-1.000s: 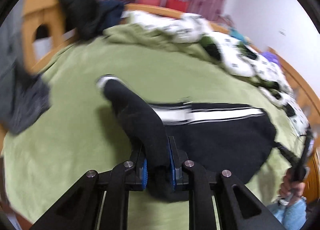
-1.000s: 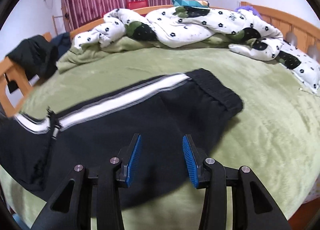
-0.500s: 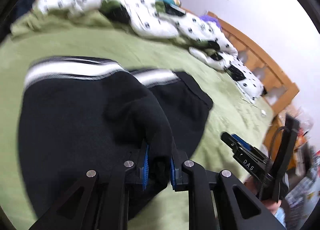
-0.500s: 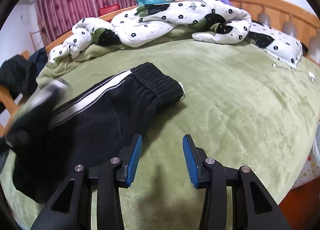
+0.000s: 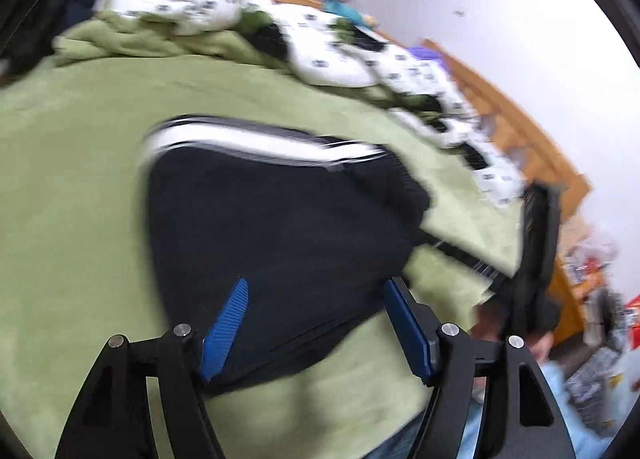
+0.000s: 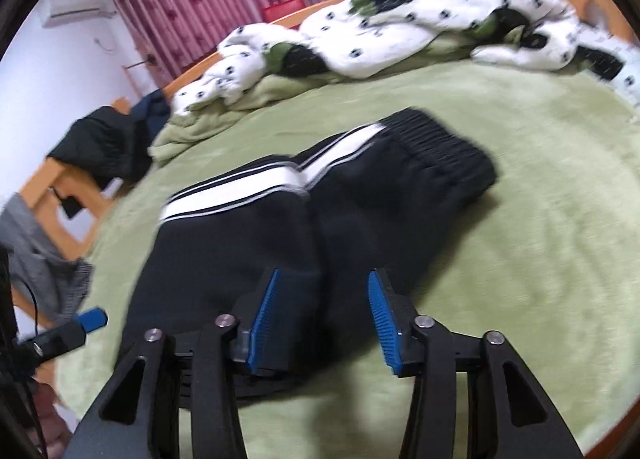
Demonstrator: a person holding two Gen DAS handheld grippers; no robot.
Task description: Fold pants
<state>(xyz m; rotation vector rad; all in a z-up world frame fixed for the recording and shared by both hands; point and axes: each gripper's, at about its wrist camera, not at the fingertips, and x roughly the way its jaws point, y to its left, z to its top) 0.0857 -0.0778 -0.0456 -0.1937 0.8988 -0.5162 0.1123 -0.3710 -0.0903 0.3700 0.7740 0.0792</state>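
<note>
Left gripper (image 5: 316, 323): jaws spread wide, nothing between the blue pads (image 5: 224, 333), angled down over the near edge of the pants (image 5: 280, 227). Right gripper (image 6: 322, 309): jaws moderately apart, empty, hovering above the dark fabric directly ahead of the fingertips. Pants: black, white side stripe (image 6: 256, 187), folded over, flat on the green blanket (image 6: 540, 199), waistband (image 6: 440, 139) beyond the right jaws. Contact with cloth unclear, probably none; view blurred. Spotted quilt (image 6: 400, 31) heaped far beyond.
</note>
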